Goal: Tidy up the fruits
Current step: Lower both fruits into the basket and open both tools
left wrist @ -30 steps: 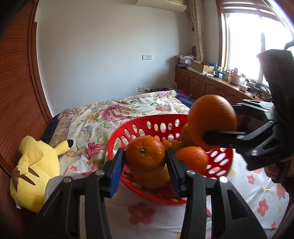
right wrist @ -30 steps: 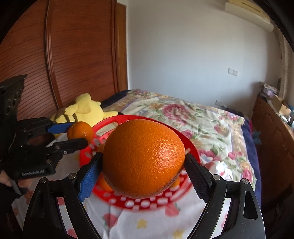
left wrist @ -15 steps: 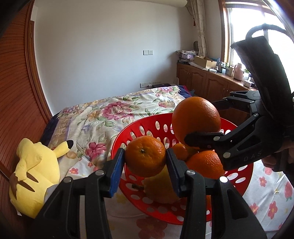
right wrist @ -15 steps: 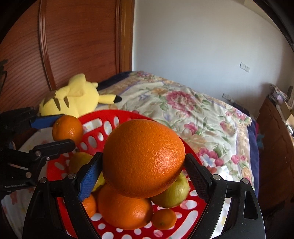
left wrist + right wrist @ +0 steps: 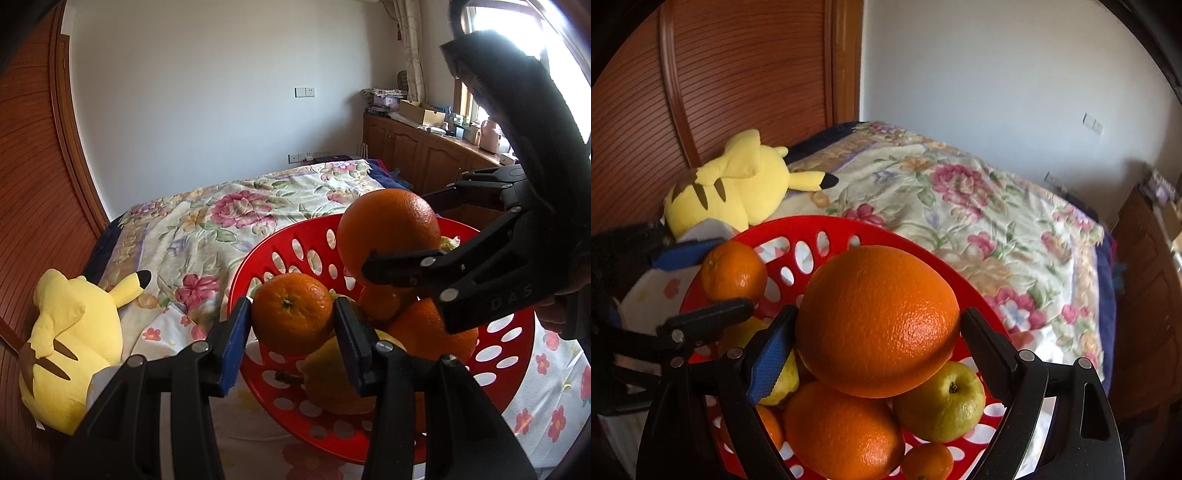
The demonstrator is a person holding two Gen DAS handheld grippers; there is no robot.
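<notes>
Fruits go into the red perforated plastic basket: right gripper clamps a large orange, left gripper a small mandarin; lower each onto the pile before releasing

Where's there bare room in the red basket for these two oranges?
Free: the far wall of the red basket, behind the small orange. Crowded: the near middle, where a second orange, green apple and lemon sit under the big orange.
</notes>
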